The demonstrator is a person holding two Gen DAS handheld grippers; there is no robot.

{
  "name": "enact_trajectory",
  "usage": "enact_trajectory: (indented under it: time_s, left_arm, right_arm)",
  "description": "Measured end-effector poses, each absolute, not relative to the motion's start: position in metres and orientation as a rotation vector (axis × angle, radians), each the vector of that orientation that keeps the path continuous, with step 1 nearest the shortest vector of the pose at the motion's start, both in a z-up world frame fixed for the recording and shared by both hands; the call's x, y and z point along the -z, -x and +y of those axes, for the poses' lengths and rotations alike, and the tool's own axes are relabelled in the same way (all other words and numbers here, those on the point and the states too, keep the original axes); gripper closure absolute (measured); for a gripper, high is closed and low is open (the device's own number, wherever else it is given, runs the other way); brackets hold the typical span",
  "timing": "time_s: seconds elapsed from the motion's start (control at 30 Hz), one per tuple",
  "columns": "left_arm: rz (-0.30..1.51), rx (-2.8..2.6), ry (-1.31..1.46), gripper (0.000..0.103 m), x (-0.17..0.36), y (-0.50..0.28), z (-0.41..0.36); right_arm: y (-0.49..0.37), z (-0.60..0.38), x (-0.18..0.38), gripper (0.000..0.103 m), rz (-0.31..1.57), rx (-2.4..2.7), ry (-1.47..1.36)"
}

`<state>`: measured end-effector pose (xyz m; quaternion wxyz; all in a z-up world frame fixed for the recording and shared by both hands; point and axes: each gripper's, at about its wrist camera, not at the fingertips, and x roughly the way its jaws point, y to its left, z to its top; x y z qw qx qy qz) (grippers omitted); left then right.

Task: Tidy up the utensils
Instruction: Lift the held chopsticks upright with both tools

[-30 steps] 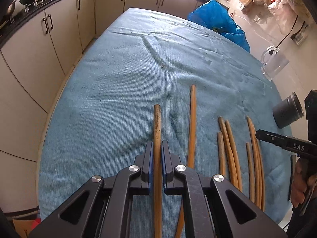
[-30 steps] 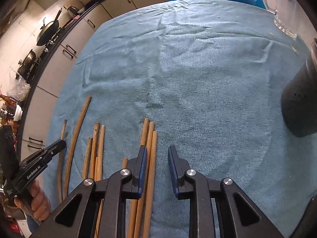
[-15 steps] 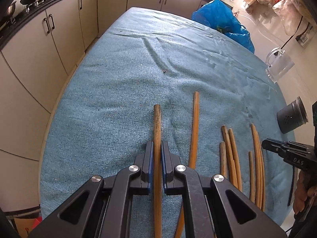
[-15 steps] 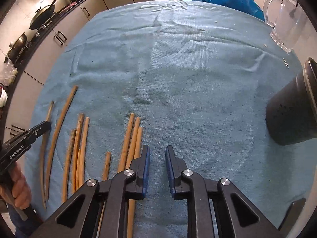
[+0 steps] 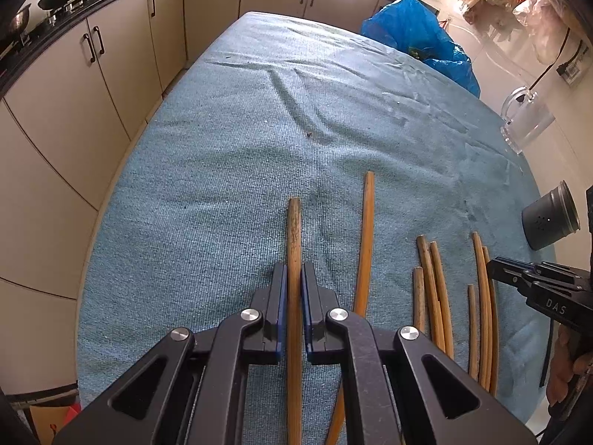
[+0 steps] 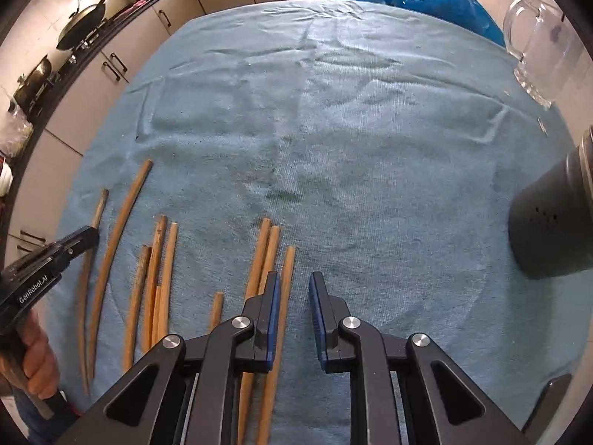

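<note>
Left tongs (image 5: 294,278): we have them clamped on one dark-tipped chopstick (image 5: 294,230), gripped along its shaft with the far end sticking out over the blue cloth (image 5: 229,155).

Right tongs (image 6: 292,289): the jaws are closing with only cloth between them; the nearest chopstick (image 6: 286,282) runs behind the left pad, so we hold nothing here yet.

Where the chopsticks lie: loose wooden chopsticks (image 6: 155,270) are spread in small groups on the cloth-covered tabletop, a long curved one (image 5: 365,244) lying just beside the gripped one.

Holder: a dark perforated cup (image 6: 548,226) lies on its side near the right edge of the tabletop, well apart from the sticks; we judge it the likely destination.

Handling: we expect the sticks to be light, stiff and thin, apt to roll or pivot in a narrow grip, and some look bowed.

Where to grip: we would take each one near mid-shaft, pads square across it, one stick at a time where they touch.

Also nearby: a clear glass mug (image 6: 545,48) stands at the far right.
</note>
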<state>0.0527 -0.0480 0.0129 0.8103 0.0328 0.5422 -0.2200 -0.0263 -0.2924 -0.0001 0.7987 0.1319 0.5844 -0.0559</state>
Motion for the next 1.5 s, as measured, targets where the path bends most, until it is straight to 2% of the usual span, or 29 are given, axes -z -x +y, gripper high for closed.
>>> enact_trajectory:
  time_s: [0.07,0.13,0.17,0.2,0.23,0.3,0.5,0.63,0.87,1.13,1.5]
  left_arm:
    - [1.158,0.467,-0.081,0.095,-0.013,-0.054,-0.05]
    - [1.166,0.469,-0.085,0.088,-0.013,-0.058,-0.055]
    - [1.172,0.481,-0.087,0.079,-0.014,-0.06,-0.059]
    - [1.173,0.48,-0.099,0.077,-0.014,-0.061,-0.063]
    - [1.166,0.455,-0.129,0.078,-0.014,-0.062,-0.068]
    - [1.142,0.425,-0.2,0.096,-0.013,-0.059,-0.078]
    - [1.073,0.464,-0.145,0.096,-0.037,-0.048,-0.068]
    - [0.982,0.478,-0.099,0.096,-0.074,-0.028,-0.058]
    - [0.829,0.497,-0.032,0.096,-0.132,0.017,-0.047]
    - [0.698,0.496,-0.027,0.096,-0.165,0.072,-0.049]
    - [0.666,0.512,-0.02,0.096,-0.176,0.098,-0.062]
  right_arm:
    - [0.023,-0.29,0.0,0.089,1.268,0.123,-0.25]
    - [0.017,-0.283,0.001,0.089,1.271,0.139,-0.192]
    - [0.015,-0.28,0.001,0.088,1.268,0.147,-0.172]
    - [0.012,-0.275,0.001,0.087,1.263,0.149,-0.137]
    - [0.01,-0.27,0.001,0.093,1.257,0.137,-0.106]
    - [0.008,-0.271,0.0,0.096,1.253,0.125,-0.118]
    - [0.018,-0.304,-0.018,0.098,1.161,0.1,-0.318]
    - [0.049,-0.311,-0.055,0.098,0.996,0.051,-0.368]
    - [0.122,-0.3,-0.12,0.098,0.661,0.037,-0.345]
    - [0.204,-0.274,-0.157,0.097,0.4,0.025,-0.285]
    - [0.234,-0.278,-0.163,0.097,0.35,0.044,-0.272]
